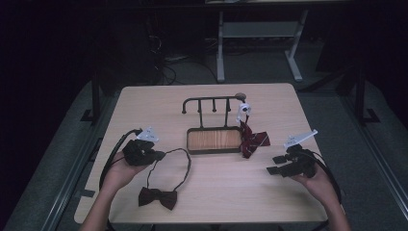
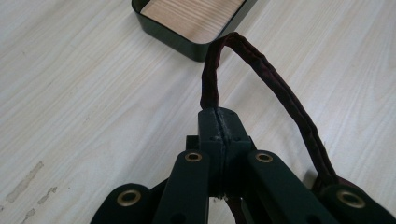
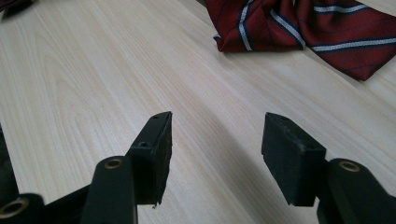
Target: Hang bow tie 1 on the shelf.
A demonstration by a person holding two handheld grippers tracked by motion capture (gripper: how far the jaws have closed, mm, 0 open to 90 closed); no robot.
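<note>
A dark maroon bow tie (image 1: pixel 158 197) lies near the table's front edge, and its neck strap (image 1: pixel 185 166) loops up toward the left. My left gripper (image 1: pixel 159 155) is shut on that strap (image 2: pixel 261 70), which arches out from the closed jaws. A red striped bow tie (image 1: pixel 251 139) hangs by a white strap from the right end of a black rack (image 1: pixel 211 100) and rests partly on the table. My right gripper (image 1: pixel 275 165) hovers open over bare wood, in front of and right of the striped tie (image 3: pixel 299 25).
The rack stands on a black-rimmed wooden tray (image 1: pixel 188 144) at the table's middle; its near corner (image 2: pixel 177 39) lies just beyond the held strap. Light wooden tabletop (image 1: pixel 231 192) surrounds everything. Beyond the table are a dark floor and desk legs (image 1: pixel 220 48).
</note>
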